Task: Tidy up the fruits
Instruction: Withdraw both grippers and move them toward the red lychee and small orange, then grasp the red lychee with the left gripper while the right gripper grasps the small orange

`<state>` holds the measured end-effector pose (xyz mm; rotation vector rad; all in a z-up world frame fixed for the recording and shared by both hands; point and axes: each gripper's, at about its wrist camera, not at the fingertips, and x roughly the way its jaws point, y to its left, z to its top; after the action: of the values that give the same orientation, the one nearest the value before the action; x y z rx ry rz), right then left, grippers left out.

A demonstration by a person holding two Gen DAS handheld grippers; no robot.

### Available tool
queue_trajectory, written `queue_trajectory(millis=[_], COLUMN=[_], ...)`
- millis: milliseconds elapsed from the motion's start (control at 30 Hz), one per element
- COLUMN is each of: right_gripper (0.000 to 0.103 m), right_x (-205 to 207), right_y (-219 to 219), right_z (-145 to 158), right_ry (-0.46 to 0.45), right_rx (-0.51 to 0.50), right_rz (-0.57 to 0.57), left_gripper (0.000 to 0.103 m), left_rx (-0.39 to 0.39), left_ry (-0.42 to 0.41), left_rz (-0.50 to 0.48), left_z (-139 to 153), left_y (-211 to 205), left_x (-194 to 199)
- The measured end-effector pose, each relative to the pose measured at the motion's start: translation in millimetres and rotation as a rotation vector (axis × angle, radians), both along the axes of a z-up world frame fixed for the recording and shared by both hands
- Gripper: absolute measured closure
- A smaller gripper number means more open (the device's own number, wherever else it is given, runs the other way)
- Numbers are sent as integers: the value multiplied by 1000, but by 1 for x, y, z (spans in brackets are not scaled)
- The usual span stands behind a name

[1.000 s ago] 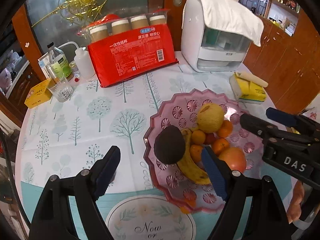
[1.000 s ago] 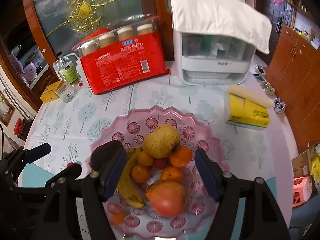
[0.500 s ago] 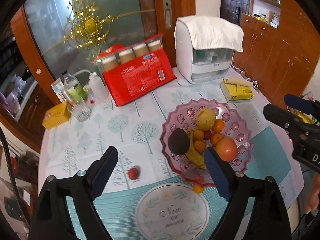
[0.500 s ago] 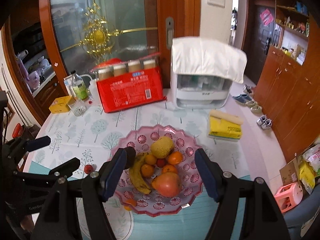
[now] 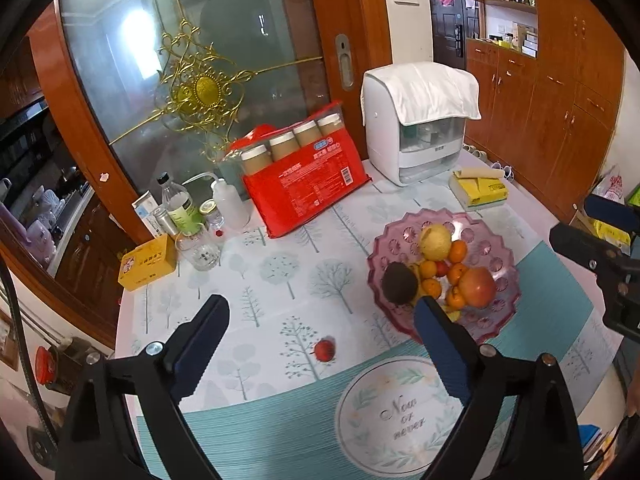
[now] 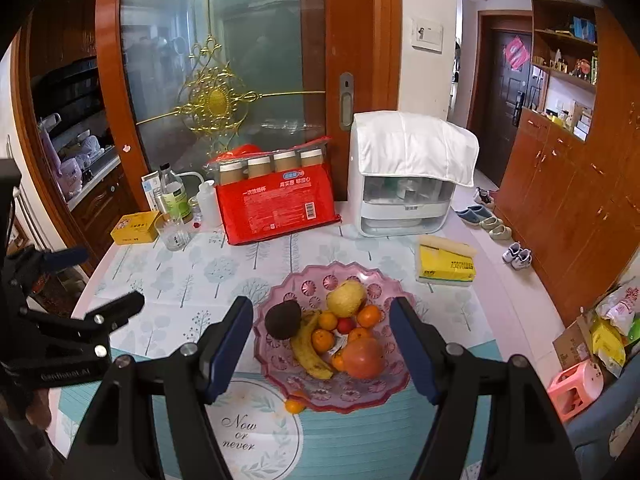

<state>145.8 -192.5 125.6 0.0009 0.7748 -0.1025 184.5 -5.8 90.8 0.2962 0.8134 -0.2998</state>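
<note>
A pink plastic fruit bowl [image 6: 288, 384] [image 5: 504, 256] stands on the table with a dark avocado [image 6: 282, 319], a banana [image 6: 306, 344], a yellow pear [image 6: 346, 298], a red apple [image 6: 363, 357] and several small oranges. A small red fruit [image 5: 324, 350] lies on the cloth left of the bowl. A small orange [image 6: 294, 405] lies by the bowl's front rim. My left gripper [image 5: 320, 344] is open and empty, high above the table. My right gripper [image 6: 322, 344] is open and empty above the bowl.
At the back stand a red pack of cups [image 6: 276, 204], a white appliance under a cloth [image 6: 408, 176], bottles and a glass [image 6: 172, 232], and a yellow box [image 6: 134, 228]. A yellow tissue pack [image 6: 446, 266] lies right of the bowl. The table edge curves at left and right.
Both grippers have risen and pulled back from the bowl, so much more of the table shows. The red fruit and the loose orange have come into view. Both stay open.
</note>
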Motion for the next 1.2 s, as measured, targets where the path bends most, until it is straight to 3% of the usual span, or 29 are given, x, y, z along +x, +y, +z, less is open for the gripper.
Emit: queue_trajectory(millis=[367,733,900,1200], right_gripper=[32,32,32,32], right_x=[-19,-32,-36,-19], right_y=[30,24,20,17], right_z=[-51,-140,-178,-240], right_ry=[69,188,193,236], right_rx=[15,133,183,215], right_rz=[-63,-221,-300,-368], left_gripper=[10,10,10,10], left_rx=[18,54,70,16], left_ry=[63,164,212,271], left_rz=[-61,-112,-119,-103], left_z=[-47,-133,-175,-240], left_y=[34,42,42,44], left_x=[8,48,68,94])
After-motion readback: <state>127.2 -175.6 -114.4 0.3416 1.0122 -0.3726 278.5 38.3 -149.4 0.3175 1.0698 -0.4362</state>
